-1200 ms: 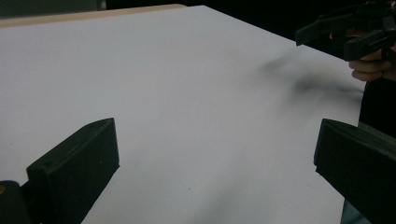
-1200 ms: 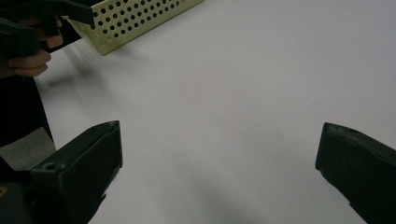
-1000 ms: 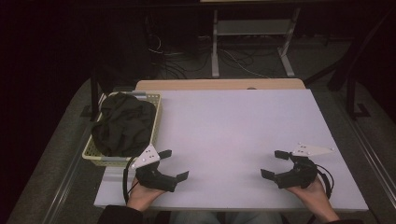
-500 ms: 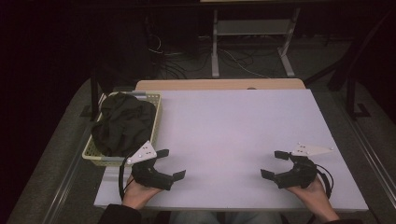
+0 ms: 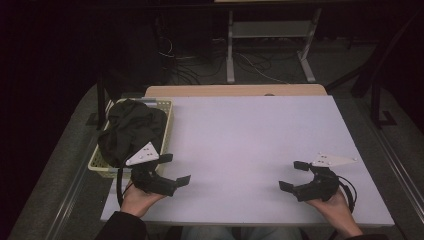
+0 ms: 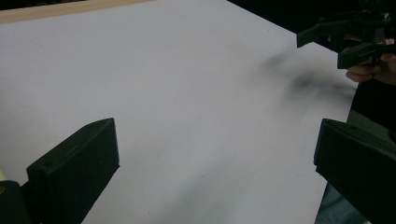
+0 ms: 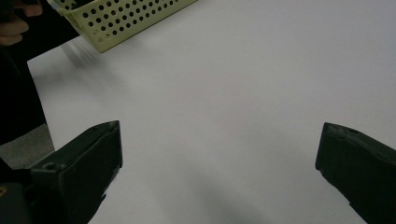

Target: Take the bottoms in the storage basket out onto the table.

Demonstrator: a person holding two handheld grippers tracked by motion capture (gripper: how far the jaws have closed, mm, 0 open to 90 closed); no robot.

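A yellow perforated basket (image 5: 167, 111) holding dark cloth (image 5: 131, 129) sits at the worktop's (image 5: 250, 135) left edge. The left gripper (image 5: 175, 169), jaws wide and empty, hovers just beside the basket's near corner. The right gripper (image 5: 294, 175), also wide open, is well apart.

A: What can't you make out from your side?

B: Your left gripper (image 5: 176, 169) hides the near right corner of the basket (image 5: 168, 107) in the high view. Dark cloth (image 5: 131, 129) covers the inside, so whatever's under it is hidden.

A: And the gripper views?

B: In the right gripper view the basket's cut off by the top edge, w/ a blurred patch on the table (image 7: 261, 84) just below it. In the left gripper view your right gripper (image 6: 329, 44) is cut by the right edge, w/ a blurry smear beside it. Both pairs of jaws run off the bottom edge. Your forearms are cut at the bottom of the high view.
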